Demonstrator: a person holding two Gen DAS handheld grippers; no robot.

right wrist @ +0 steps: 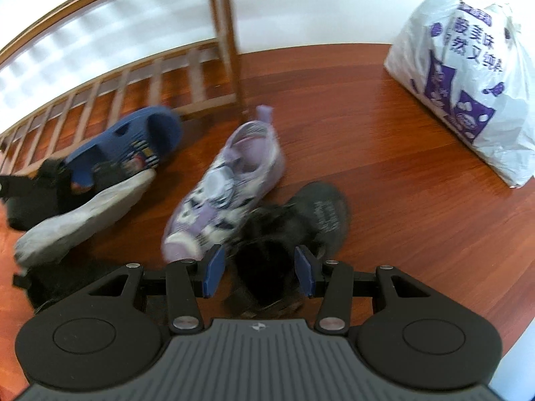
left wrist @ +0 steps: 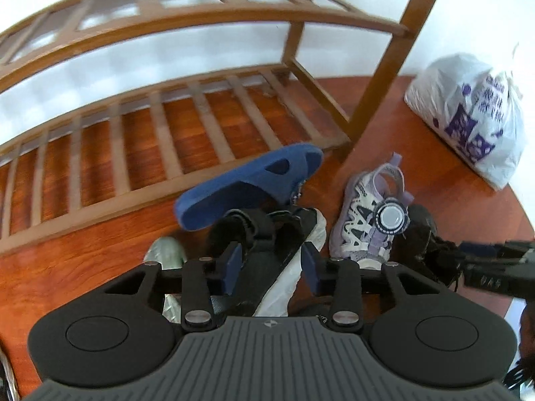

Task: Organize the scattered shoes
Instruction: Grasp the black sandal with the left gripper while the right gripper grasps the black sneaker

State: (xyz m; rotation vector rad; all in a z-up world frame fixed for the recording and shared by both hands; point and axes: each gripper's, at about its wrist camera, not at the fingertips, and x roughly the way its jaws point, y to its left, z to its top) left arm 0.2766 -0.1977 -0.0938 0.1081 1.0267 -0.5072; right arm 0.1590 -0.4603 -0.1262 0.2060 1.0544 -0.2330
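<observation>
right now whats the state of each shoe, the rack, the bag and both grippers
left gripper: open, fingers either side of the black sandal
right gripper: open, over the black sneaker
black sandal: on the floor, pale sole edge showing
blue slipper: tilted, propped on the sandal
purple shoe: on the floor, leaning against the sneaker
black sneaker: on the floor, opening up
rack: shelves in view hold no shoes
bag: tied shut, on the floor

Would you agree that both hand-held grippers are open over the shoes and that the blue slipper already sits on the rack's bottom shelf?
Not quite: the blue slipper lies on the floor before the rack, leaning on a black sandal; the right wrist view shows it. Both hand-held grippers, left and right, are open.
</observation>
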